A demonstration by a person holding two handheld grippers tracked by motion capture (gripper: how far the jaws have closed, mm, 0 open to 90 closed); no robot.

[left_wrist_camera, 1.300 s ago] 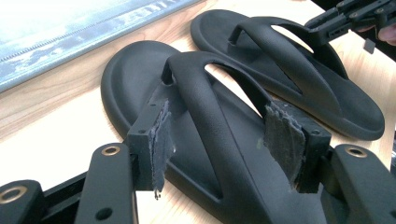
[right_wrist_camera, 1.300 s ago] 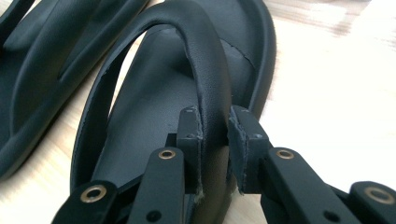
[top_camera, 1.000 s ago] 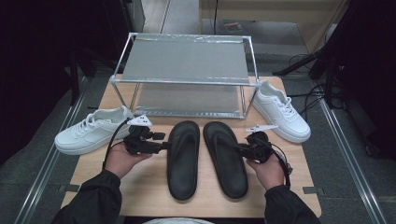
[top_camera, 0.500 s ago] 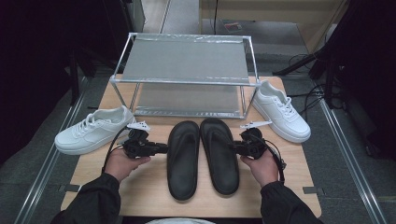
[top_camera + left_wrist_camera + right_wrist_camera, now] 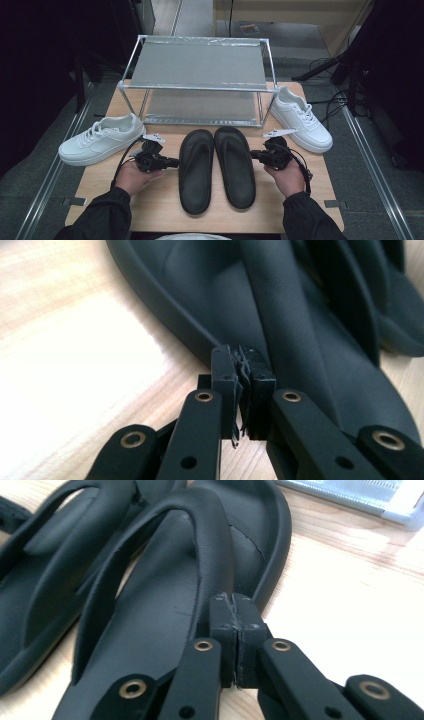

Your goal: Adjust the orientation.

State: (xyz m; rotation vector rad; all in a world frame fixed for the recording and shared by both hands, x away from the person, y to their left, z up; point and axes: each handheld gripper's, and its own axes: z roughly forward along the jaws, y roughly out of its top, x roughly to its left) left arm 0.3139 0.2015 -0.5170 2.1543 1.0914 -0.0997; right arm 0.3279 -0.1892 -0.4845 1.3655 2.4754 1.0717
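Two black flip-flops lie side by side, toes toward the rack: the left slipper [image 5: 196, 170] [image 5: 300, 340] [image 5: 45, 580] and the right slipper [image 5: 235, 165] [image 5: 165, 605]. My left gripper [image 5: 176, 162] [image 5: 242, 352] lies low at the left slipper's outer edge. Its jaws have just been closing and now meet pad to pad, with nothing between them. My right gripper [image 5: 252, 155] [image 5: 232, 600] is shut and empty against the right slipper's outer rim beside its strap.
A metal two-level rack [image 5: 200, 65] stands at the back of the wooden table [image 5: 320, 200]. One white sneaker [image 5: 102, 140] sits at the left of the table. Another white sneaker [image 5: 300, 120] sits at the right, beside the rack leg.
The right slipper has slid left, closer to the left one, with my right gripper following it. My left gripper has sunk toward the table and its jaws have come together.
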